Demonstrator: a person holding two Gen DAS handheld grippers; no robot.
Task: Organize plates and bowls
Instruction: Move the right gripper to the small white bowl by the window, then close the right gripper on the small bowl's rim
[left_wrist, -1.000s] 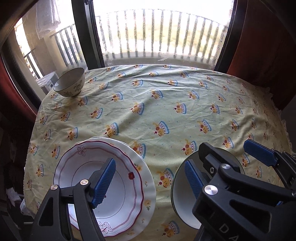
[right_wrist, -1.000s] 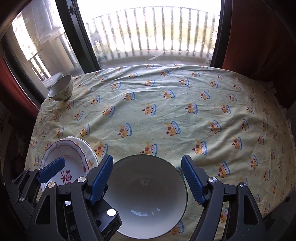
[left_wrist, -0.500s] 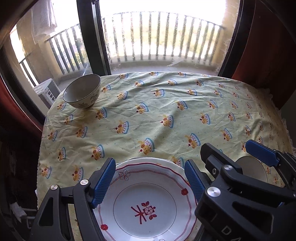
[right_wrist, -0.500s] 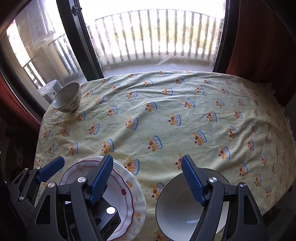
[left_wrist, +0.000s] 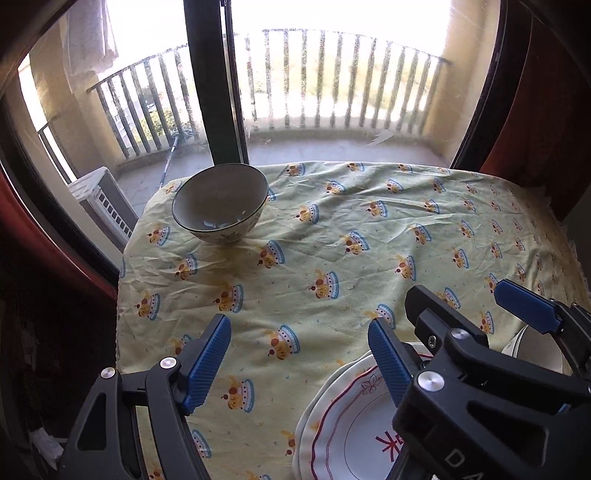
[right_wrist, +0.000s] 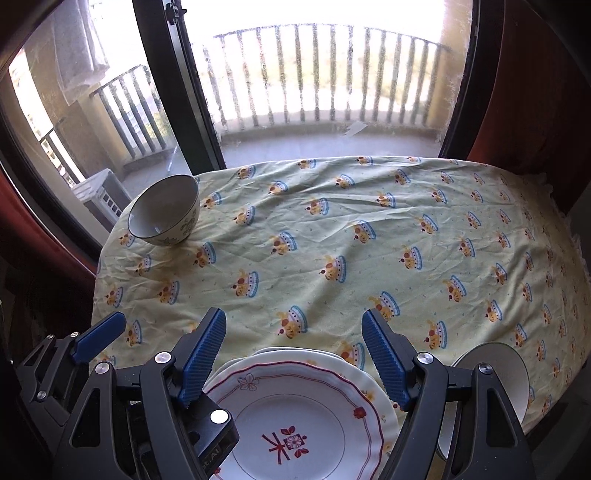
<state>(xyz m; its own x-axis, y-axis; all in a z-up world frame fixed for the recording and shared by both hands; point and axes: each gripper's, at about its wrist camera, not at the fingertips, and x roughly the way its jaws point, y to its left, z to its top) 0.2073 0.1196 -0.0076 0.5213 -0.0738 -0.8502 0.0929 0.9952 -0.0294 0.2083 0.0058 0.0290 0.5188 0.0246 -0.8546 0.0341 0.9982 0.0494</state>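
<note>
A small patterned bowl (left_wrist: 221, 203) (right_wrist: 164, 212) stands upright at the table's far left corner. Near the front edge lies a stack of white plates (left_wrist: 351, 424) (right_wrist: 295, 417); the top one has a red rim and a red mark in its middle. A plain white bowl (right_wrist: 491, 369) (left_wrist: 535, 350) sits just right of the stack. My left gripper (left_wrist: 299, 360) hangs open over bare cloth left of the plates, holding nothing. My right gripper (right_wrist: 293, 356) hangs open above the plates' far rim, also holding nothing. The two grippers are side by side.
A yellow-green tablecloth (left_wrist: 332, 240) with a crown print covers the table. Its left edge drops off close to the small bowl. Behind the table are a glass door with a dark frame (left_wrist: 214, 92) and a balcony railing (right_wrist: 332, 74).
Both grippers have moved left across the table together. The right one went from over the white bowl to over the plates, the left one from the plates to bare cloth. Jaws unchanged.
</note>
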